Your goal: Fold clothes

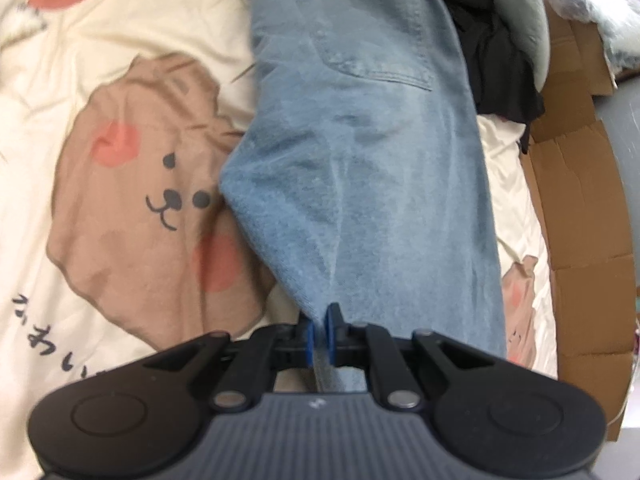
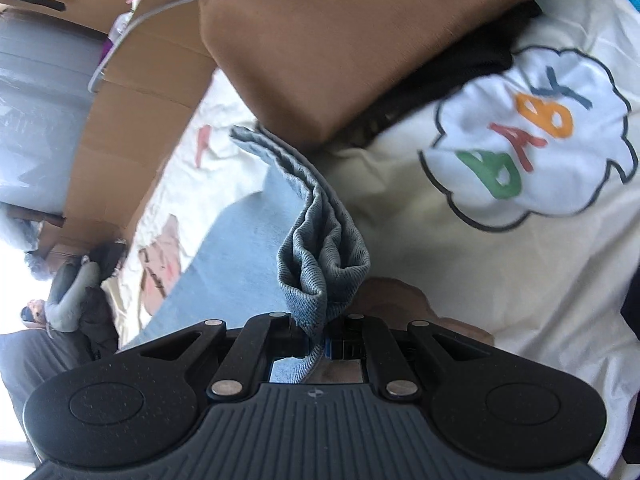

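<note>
Light blue jeans [image 1: 360, 152] lie lengthwise on a cream bedspread [image 1: 120, 60], back pocket toward the far end. My left gripper [image 1: 320, 334] is shut on the jeans' near edge, cloth pinched between its blue pads. In the right wrist view the jeans' bunched hem [image 2: 320, 256] rises from my right gripper [image 2: 318, 340], which is shut on it; the rest of the denim [image 2: 240, 240] stretches away to the left.
The bedspread carries a brown bear print [image 1: 152, 196]. A folded brown garment [image 2: 340, 40] lies on black cloth [image 2: 440, 76] beside a white shirt with coloured letters [image 2: 528, 136]. Dark and grey clothes [image 1: 504, 40] are piled at the far end. Cardboard [image 1: 580, 200] lines the bed's side.
</note>
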Demonstrator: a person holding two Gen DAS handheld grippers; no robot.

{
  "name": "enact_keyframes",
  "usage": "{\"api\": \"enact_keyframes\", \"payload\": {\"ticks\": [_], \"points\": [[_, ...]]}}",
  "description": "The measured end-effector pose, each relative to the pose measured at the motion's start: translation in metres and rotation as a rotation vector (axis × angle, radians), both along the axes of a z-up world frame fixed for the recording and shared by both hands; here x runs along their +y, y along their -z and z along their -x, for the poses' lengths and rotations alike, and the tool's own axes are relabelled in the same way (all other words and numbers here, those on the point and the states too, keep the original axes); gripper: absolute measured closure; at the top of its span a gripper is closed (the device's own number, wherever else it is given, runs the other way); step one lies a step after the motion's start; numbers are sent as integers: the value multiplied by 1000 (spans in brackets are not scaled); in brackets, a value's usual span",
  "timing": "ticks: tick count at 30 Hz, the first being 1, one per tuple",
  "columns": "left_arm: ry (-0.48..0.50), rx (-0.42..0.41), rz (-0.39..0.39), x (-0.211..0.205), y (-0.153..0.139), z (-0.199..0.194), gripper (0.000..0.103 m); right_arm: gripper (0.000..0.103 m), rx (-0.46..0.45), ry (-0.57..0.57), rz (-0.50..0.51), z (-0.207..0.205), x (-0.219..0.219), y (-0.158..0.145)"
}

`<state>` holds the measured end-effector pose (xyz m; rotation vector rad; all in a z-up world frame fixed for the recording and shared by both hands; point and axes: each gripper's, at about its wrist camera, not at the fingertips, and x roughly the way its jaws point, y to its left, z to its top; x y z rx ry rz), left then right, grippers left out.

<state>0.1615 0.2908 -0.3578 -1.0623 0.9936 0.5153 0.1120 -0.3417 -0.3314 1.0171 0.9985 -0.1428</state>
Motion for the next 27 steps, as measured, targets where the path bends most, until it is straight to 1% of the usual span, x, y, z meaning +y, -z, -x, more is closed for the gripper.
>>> {"api": "enact_keyframes", "payload": {"ticks": [2, 5, 8, 9, 10, 13, 16, 18, 19, 20, 21, 22, 25, 27], "points": [[-24, -27, 45, 3, 12, 4, 95, 97, 6, -3, 8, 1, 1, 4], [-75, -72, 123, 7, 30, 11, 84, 97, 15, -5, 17, 2, 3, 10], [-83, -106, 150, 8, 39, 11, 76, 97, 24, 11, 2, 3, 0, 12], [-84, -117, 155, 8, 41, 10, 71, 97, 19, 14, -6, 3, -1, 10], [-90, -128, 162, 8, 43, 9, 66, 97, 10, 9, -9, 2, -2, 6], [-107, -161, 180, 9, 45, 5, 58, 97, -41, -55, 18, -1, 1, -18], [-124, -181, 189, 11, 47, 0, 58, 97, -59, -68, 27, -6, -1, -38], [-131, -193, 200, 11, 49, -3, 58, 97, -62, -65, 33, -9, -4, -44], [-130, -202, 211, 13, 50, -3, 62, 97, -61, -64, 36, -10, -5, -45], [-128, -211, 222, 14, 52, -3, 71, 97, -57, -64, 41, -11, -5, -45], [-116, -215, 228, 14, 52, -4, 94, 97, -49, -63, 43, -10, -5, -43], [-104, -212, 226, 14, 51, -5, 94, 97, -37, -59, 41, -7, -6, -40], [-64, -180, 172, 13, 39, -9, 95, 97, -2, -39, 33, 2, -9, -28], [-43, -165, 158, 12, 31, -8, 95, 97, 21, -20, 25, 11, -12, -18]]}}
